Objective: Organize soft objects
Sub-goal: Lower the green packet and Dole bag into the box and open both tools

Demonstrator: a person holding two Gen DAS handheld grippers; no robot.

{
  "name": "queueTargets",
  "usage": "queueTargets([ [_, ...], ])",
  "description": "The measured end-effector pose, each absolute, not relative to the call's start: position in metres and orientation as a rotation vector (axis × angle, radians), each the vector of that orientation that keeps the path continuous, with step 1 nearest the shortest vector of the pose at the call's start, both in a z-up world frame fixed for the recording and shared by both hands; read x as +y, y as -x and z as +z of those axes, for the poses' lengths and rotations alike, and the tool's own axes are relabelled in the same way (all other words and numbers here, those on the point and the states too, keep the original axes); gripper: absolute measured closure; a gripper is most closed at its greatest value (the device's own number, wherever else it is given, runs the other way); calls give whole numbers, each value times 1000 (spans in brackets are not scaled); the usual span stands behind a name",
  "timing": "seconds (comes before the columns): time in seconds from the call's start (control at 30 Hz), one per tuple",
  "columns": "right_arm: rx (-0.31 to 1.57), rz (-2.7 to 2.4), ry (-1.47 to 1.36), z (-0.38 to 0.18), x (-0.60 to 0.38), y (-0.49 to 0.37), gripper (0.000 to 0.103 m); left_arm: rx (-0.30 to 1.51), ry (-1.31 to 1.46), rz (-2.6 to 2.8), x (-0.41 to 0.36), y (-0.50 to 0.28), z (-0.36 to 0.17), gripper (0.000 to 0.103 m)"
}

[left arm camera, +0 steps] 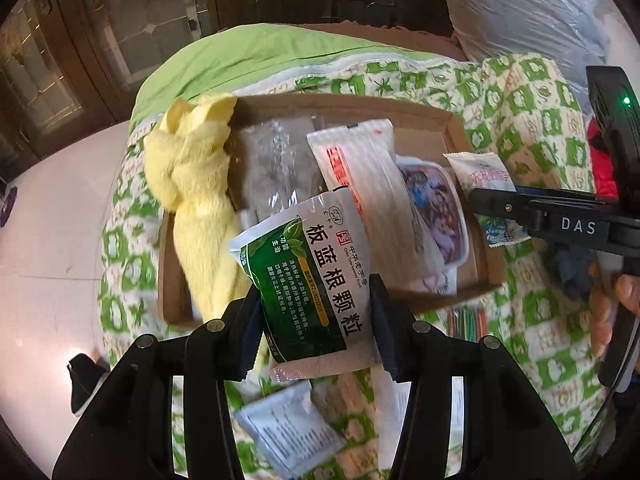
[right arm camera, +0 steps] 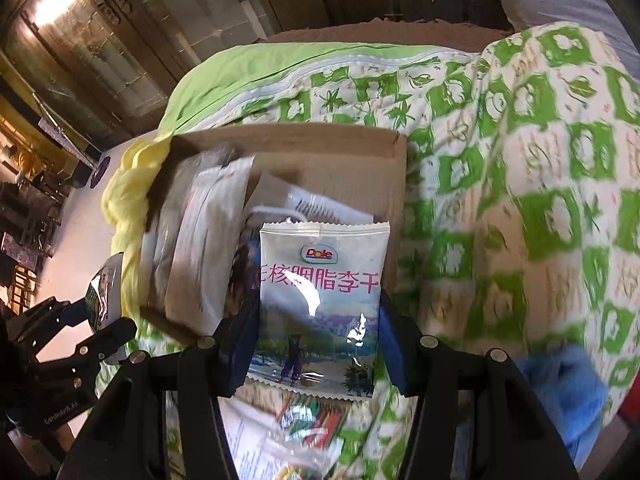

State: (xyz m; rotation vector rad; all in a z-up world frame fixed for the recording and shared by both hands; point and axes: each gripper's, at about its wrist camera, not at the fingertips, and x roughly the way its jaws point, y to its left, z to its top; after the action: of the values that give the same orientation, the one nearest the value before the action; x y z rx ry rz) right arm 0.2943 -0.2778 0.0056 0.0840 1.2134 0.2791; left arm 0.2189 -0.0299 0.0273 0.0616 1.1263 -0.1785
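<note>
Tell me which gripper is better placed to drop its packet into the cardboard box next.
Right. Its Dole packet already hangs over the cardboard box, while the left gripper holds the green packet at the box's near edge.

Bedding: a green-and-white patterned quilt (left arm camera: pixel 516 92) with a plain green edge (left arm camera: pixel 240 60).
Floor: pale tiles (left arm camera: pixel 52 216); a black shoe (left arm camera: pixel 82 384) stands on them.
Behind: dark wooden doors with glass panes (right arm camera: pixel 80 40).
</note>
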Motion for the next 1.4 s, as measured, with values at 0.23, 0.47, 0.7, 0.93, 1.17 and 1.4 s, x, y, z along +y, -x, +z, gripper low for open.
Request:
queueTargets([
  [0.23,1239,263,-130,-3,-273,-329,48,1127,-70,-170,-31,-247,22,55],
  [0.47,1254,254,-141,-13,-266,-351,48,1131,-85,-165,-32,-261,13,55],
  [0.7,1250,258,-148,-22,-258,-362,46,1131,-96,-161,-35,-267,7,55],
  [0.93,1243,257,-161,-27,-253,-371,43,1119,-115,-140,-39,-269,8,44],
  [1.17,1216,256,-178,-22,-257,-360,34,1097,-126,-123,-38,-264,17,36],
  [1.4,1124,285,-205,8,-274,-312,27,1052,-86,-130,-29,-225,43,35],
])
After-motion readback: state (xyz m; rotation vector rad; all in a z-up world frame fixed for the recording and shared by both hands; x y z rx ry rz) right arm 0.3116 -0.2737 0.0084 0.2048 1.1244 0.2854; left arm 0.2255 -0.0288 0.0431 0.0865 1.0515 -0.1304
